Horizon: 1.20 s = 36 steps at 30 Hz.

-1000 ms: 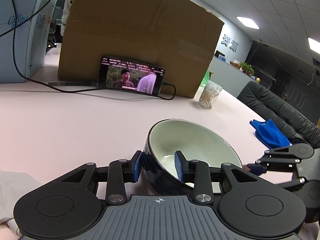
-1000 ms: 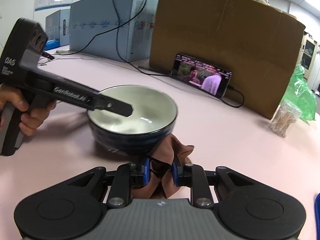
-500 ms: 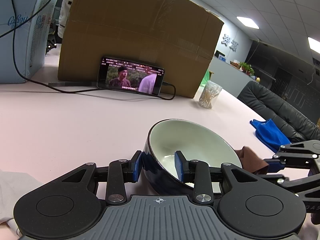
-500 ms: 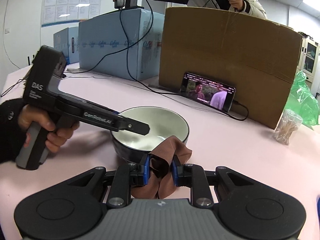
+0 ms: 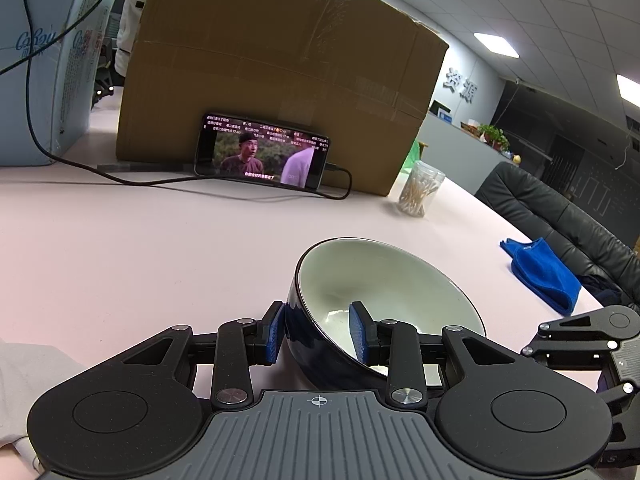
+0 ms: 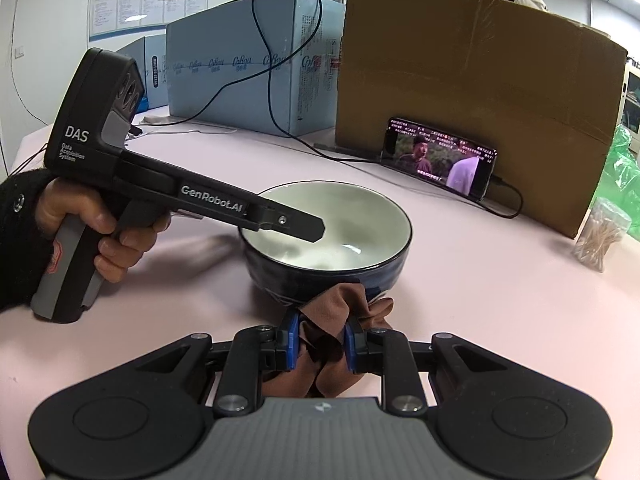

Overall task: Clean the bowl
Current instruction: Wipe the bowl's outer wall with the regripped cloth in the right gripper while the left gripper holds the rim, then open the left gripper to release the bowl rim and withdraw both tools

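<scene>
Bowl (image 6: 326, 240): dark blue outside, off-white inside, on the pink table (image 5: 140, 248), tipped toward the right gripper. Nothing in it that I can make out beyond glare on the glaze.

Left gripper (image 5: 318, 334) clamps the near rim, one blue pad outside the wall, the other inside. Seen from the right wrist, its long black body reaches in level from the left, a bare hand (image 6: 100, 224) in a black sleeve wrapped round the grey grip.

Right gripper (image 6: 320, 342) sits low just in front of the bowl, jaws pinched on a bunched brown cloth (image 6: 336, 320). Cloth top overlaps the bowl's outer wall; can't tell if it touches.

Further out: phone (image 5: 262, 156) playing video, propped against a cardboard box (image 5: 280, 64), cable trailing. Clear jar of cotton swabs (image 5: 418, 190) beside the box. Folded blue cloth (image 5: 540, 272) at the table's right edge. Light blue carton (image 6: 248, 64) back left, partly cut off.
</scene>
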Tool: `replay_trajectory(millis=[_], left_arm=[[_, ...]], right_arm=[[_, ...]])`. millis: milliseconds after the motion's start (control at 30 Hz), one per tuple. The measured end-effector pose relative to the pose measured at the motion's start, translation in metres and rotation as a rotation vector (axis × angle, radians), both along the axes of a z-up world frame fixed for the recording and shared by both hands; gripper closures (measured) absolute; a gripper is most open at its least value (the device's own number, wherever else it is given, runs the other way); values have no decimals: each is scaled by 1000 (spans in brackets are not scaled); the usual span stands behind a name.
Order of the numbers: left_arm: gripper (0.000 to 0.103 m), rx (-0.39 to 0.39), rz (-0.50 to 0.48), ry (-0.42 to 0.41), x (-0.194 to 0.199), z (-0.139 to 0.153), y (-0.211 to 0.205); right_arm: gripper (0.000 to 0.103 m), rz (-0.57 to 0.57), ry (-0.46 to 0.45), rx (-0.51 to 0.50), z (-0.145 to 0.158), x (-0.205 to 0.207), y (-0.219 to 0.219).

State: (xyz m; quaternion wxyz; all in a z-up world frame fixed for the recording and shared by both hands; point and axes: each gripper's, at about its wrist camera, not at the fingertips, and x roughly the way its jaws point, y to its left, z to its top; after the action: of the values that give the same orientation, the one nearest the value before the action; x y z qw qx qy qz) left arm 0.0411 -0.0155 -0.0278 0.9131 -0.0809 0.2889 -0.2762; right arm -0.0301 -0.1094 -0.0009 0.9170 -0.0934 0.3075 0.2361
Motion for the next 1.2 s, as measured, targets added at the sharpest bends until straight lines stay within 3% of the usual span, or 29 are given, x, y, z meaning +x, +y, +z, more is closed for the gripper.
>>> replay_trajectory(millis=[300,800,1000,1067,1100,1200], left_arm=[[71,1,-1,-2,-1,0,0],[68,-16,1,6,0,-1,3],[60,-43,23,6,1,0,8],[57,-52,32,1,0,1,10],[56,-57,38,-5,0,1,11],[41,-72,55,-18,-2,3,14]], right_arm=[[79,-15,-32,12,9,-4,-2],[78,16,19,79,5,-16,-5],[77,142,16,72,9,-38,4],[73,169,16,61,9,-42,7],[66,179,15,45,7,-45,9],[51,159,-4,-3,7,-51,10]])
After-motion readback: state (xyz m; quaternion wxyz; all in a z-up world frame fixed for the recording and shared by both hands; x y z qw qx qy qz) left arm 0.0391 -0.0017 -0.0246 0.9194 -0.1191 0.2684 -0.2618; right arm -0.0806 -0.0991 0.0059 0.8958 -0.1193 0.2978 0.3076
